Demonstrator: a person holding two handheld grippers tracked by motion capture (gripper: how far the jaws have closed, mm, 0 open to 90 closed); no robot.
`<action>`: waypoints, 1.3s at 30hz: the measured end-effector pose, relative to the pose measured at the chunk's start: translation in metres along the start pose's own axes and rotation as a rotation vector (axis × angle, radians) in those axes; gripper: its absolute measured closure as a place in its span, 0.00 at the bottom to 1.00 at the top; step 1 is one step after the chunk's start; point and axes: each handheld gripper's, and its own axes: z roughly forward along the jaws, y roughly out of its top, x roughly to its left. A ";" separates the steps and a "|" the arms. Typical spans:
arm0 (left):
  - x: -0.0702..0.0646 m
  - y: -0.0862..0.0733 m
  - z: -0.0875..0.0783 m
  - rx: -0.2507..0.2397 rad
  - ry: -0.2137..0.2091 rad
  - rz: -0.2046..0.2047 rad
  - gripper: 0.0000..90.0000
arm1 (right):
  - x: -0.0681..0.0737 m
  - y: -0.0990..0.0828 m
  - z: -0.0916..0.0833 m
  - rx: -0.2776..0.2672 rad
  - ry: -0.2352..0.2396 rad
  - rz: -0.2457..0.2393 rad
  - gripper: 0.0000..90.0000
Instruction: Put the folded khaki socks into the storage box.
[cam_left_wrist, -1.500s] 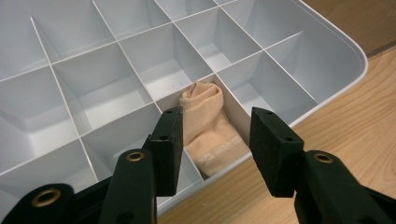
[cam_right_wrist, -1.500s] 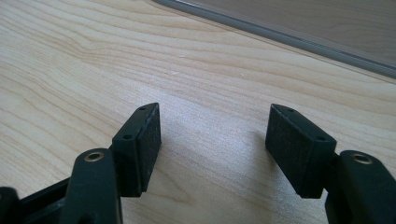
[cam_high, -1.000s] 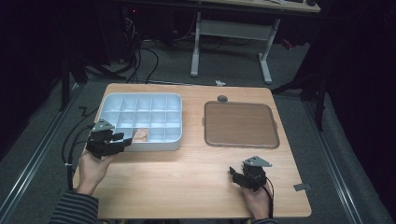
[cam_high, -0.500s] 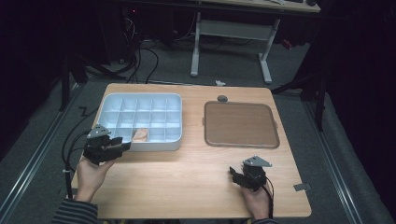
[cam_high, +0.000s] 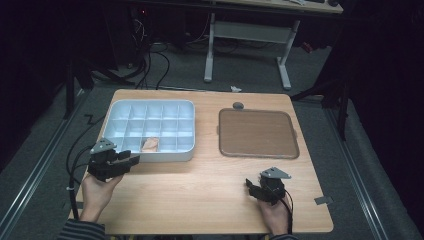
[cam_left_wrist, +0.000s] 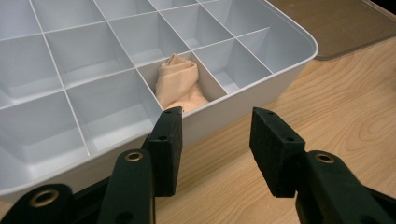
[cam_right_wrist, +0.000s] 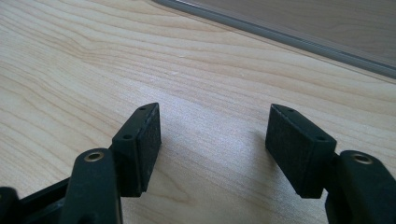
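- High view: a white tray of many compartments lies on the left half of the table, and a brown lid lies flat to its right, well apart from it.
- High view: a rolled peach cloth sits in one compartment of the tray's near row, about the middle of that row; every other compartment looks bare.
- High view: the left gripper hangs just outside the tray's near left corner, its jaws apart and holding nothing. The right gripper rests low near the table's near right edge, away from tray and lid.
- Left gripper view: the left gripper has its jaws apart with only bare wood and the tray's wall between them. The cloth lies bunched in its compartment just past the wall, touching neither pad.
- Right gripper view: the right gripper stands with jaws wide and nothing in them, above the table; the lid's edge runs across the top.
- Judgement: the cloth appears stowed and let go, so the placing looks done.
- Judgement: what seems left is closing the tray with the lid, which lies untouched beside it; I see no other cloth waiting on the table.
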 end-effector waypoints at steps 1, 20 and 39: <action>0.000 -0.001 0.000 -0.001 -0.003 -0.005 0.61 | 0.000 0.000 0.000 0.000 0.000 0.001 0.40; -0.002 -0.019 0.005 0.013 -0.018 -0.026 0.60 | 0.000 0.000 0.000 0.001 0.000 0.001 0.40; -0.004 -0.032 0.014 0.009 -0.028 -0.056 0.57 | 0.000 0.000 0.000 0.000 0.000 0.001 0.40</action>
